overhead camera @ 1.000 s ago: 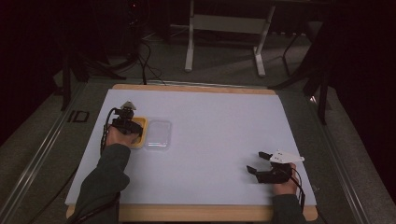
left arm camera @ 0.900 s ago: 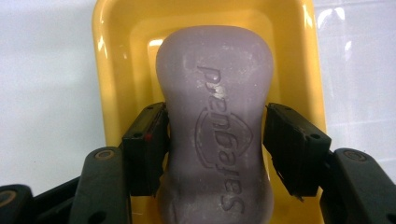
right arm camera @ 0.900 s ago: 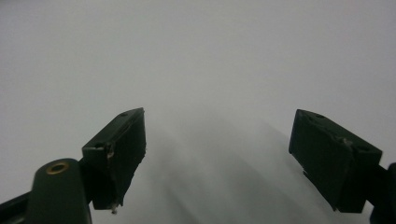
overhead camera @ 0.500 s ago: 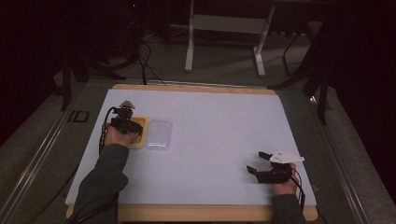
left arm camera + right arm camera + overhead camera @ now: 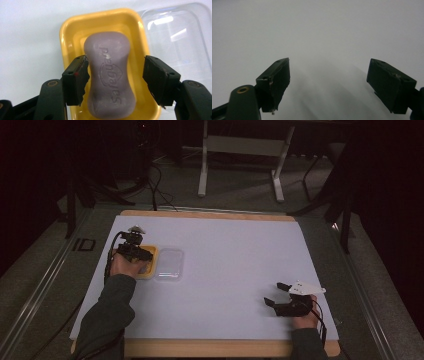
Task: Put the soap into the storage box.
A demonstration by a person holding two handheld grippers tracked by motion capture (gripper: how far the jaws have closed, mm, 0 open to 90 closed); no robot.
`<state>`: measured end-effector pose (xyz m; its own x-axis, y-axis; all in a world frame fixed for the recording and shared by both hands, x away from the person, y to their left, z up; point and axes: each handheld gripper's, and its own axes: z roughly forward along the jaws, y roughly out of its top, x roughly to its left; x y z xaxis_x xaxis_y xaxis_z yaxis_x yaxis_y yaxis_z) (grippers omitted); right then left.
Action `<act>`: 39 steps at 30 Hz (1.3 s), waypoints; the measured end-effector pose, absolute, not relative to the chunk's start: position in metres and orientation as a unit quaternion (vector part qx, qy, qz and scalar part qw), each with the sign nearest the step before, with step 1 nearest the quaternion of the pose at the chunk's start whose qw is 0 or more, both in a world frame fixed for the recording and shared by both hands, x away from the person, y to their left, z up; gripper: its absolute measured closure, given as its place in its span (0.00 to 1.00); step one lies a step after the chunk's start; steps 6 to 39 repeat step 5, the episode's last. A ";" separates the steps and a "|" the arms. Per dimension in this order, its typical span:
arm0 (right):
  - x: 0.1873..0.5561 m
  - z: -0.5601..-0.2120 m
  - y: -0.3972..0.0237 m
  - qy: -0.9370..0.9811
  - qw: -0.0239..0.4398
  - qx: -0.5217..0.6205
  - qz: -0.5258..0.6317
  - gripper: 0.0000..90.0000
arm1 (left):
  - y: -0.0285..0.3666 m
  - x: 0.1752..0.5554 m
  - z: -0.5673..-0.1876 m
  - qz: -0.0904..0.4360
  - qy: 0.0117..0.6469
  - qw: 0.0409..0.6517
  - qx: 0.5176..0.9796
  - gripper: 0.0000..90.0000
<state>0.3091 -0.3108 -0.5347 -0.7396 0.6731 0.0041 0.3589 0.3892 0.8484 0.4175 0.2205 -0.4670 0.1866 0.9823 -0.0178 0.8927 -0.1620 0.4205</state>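
Observation:
A purple bar of soap (image 5: 110,75) with raised lettering lies in a yellow tray (image 5: 72,32). My left gripper (image 5: 116,75) is open, its jaws straddling the bar; the left pad touches its side and the right pad stands apart. In the high view this gripper (image 5: 142,257) sits over the yellow tray (image 5: 150,270) at the table's left. A clear plastic lid (image 5: 180,32) lies right beside the tray, seen in the high view as the lid (image 5: 169,263). My right gripper (image 5: 275,292) rests open near the front right, over bare white surface (image 5: 317,37).
The white tabletop (image 5: 225,260) has a wooden front edge (image 5: 210,347). Beyond the table a dark floor holds cables and a metal stand (image 5: 240,155). A rail (image 5: 40,285) runs along the left side.

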 end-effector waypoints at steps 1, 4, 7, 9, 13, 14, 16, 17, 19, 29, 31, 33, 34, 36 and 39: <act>0.309 -0.535 -0.311 0.815 0.174 0.316 0.453 0.20 | 0.219 0.416 -0.464 0.135 0.621 0.177 0.751 0.42; 0.309 -0.535 -0.311 0.815 0.173 0.318 0.452 0.20 | 0.214 0.410 -0.455 0.149 0.608 0.192 0.756 0.42; 0.309 -0.535 -0.311 0.815 0.174 0.318 0.452 0.20 | 0.212 0.407 -0.452 0.152 0.602 0.197 0.759 0.42; 0.309 -0.535 -0.311 0.815 0.174 0.318 0.452 0.20 | 0.212 0.407 -0.452 0.152 0.602 0.197 0.759 0.42; 0.309 -0.535 -0.311 0.815 0.174 0.318 0.452 0.20 | 0.212 0.407 -0.452 0.152 0.602 0.197 0.759 0.42; 0.309 -0.535 -0.311 0.815 0.174 0.318 0.452 0.20 | 0.212 0.407 -0.452 0.152 0.602 0.197 0.759 0.42; 0.309 -0.535 -0.311 0.815 0.174 0.318 0.452 0.20 | 0.212 0.407 -0.452 0.152 0.602 0.197 0.759 0.42; 0.309 -0.535 -0.311 0.815 0.174 0.318 0.452 0.20 | 0.212 0.407 -0.452 0.152 0.602 0.197 0.759 0.42; 0.309 -0.535 -0.311 0.815 0.174 0.318 0.452 0.20 | 0.212 0.407 -0.452 0.152 0.602 0.197 0.759 0.42; 0.309 -0.535 -0.311 0.815 0.174 0.318 0.452 0.20 | 0.212 0.407 -0.452 0.152 0.602 0.197 0.759 0.42; 0.309 -0.535 -0.311 0.815 0.174 0.318 0.452 0.20 | 0.212 0.407 -0.452 0.152 0.602 0.197 0.759 0.42; 0.309 -0.535 -0.311 0.815 0.174 0.318 0.452 0.20 | 0.212 0.407 -0.452 0.152 0.602 0.197 0.759 0.42; 0.309 -0.535 -0.311 0.815 0.174 0.318 0.452 0.20 | 0.212 0.407 -0.452 0.152 0.602 0.197 0.759 0.42; 0.309 -0.535 -0.311 0.815 0.174 0.318 0.452 0.20 | 0.212 0.407 -0.452 0.152 0.602 0.197 0.759 0.42; 0.309 -0.535 -0.311 0.815 0.174 0.318 0.452 0.20 | 0.212 0.407 -0.452 0.152 0.602 0.197 0.759 0.42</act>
